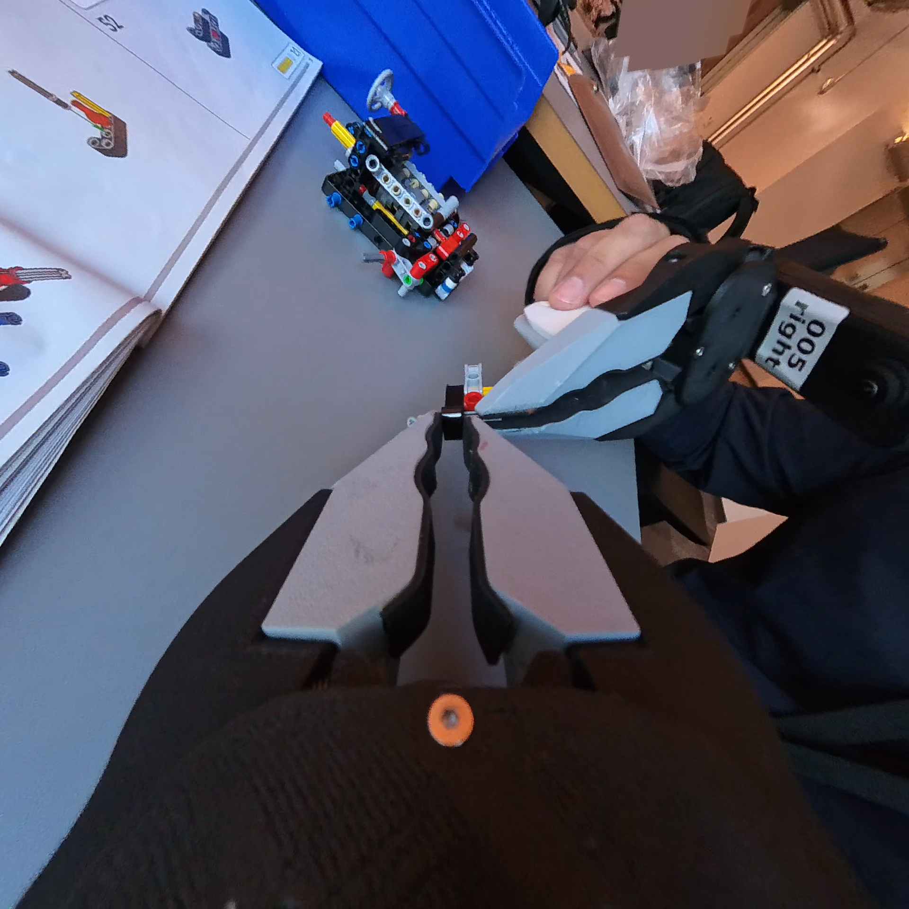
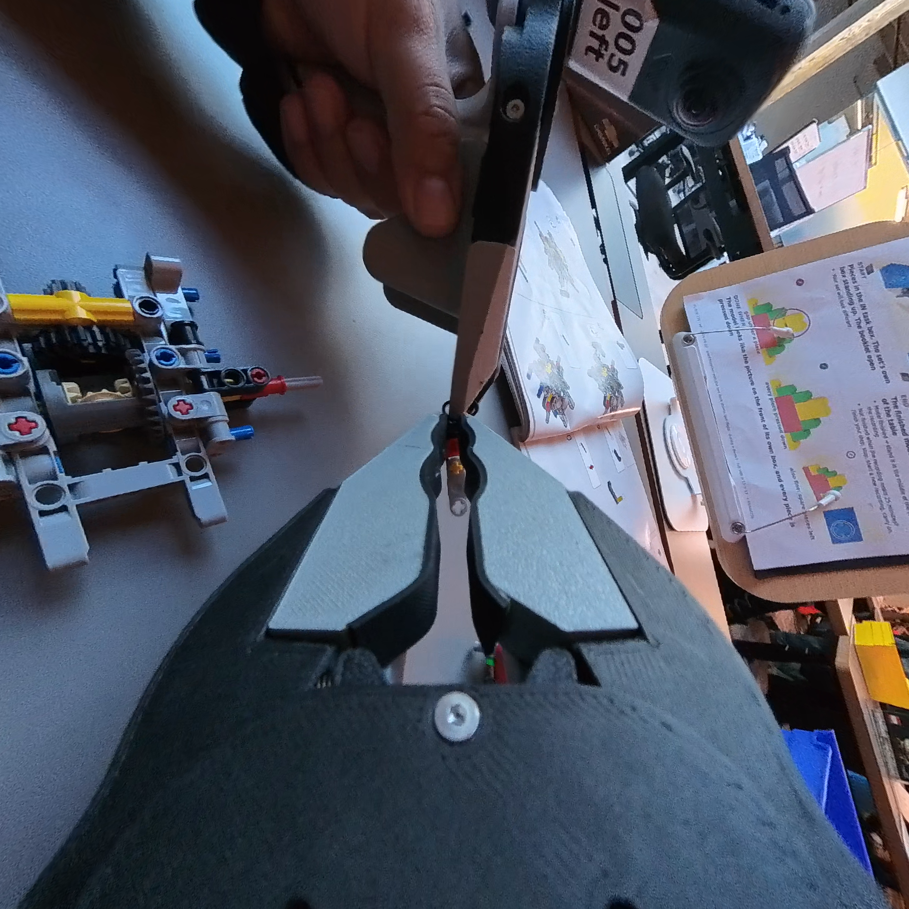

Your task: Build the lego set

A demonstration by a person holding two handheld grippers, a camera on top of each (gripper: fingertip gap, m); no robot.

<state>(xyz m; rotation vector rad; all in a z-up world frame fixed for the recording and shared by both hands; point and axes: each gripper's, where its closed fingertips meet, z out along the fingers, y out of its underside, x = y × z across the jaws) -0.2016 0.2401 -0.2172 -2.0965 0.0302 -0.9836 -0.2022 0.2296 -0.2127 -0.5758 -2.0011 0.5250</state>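
An open instruction booklet (image 1: 123, 196) is seen at the far left of the grey table (image 1: 246, 393), its pages printed with coloured part drawings. To the right of the booklet, a partly built brick model (image 1: 398, 206) is stood on the table — black, grey and red beams, with blue pins and a yellow axle. Behind the model, a blue bin (image 1: 442, 74) is set against the table's far edge.

Nearer than the model, the left gripper (image 1: 452, 425) is clenched on a small black piece (image 1: 453, 418), and both pads are pressed against its sides. Fixed to that black piece, on the side away from the booklet, a small assembly (image 1: 473, 388) is seen: a light grey connector, a red bush and a yellow stub. The whole cluster is held above the table, on the near side of the model.

Right of the model, the right gripper (image 1: 484, 415) is brought in, gripped by a hand (image 1: 600, 265) in a dark sleeve. Its fingers are closed on the small assembly — in the right wrist view the red and grey parts (image 2: 455, 467) are caught between the pads of the right gripper (image 2: 453, 435), tip to tip with the left one. In the same view a clipboard (image 2: 787, 418) with a printed sheet is found right of the booklet (image 2: 565, 369).
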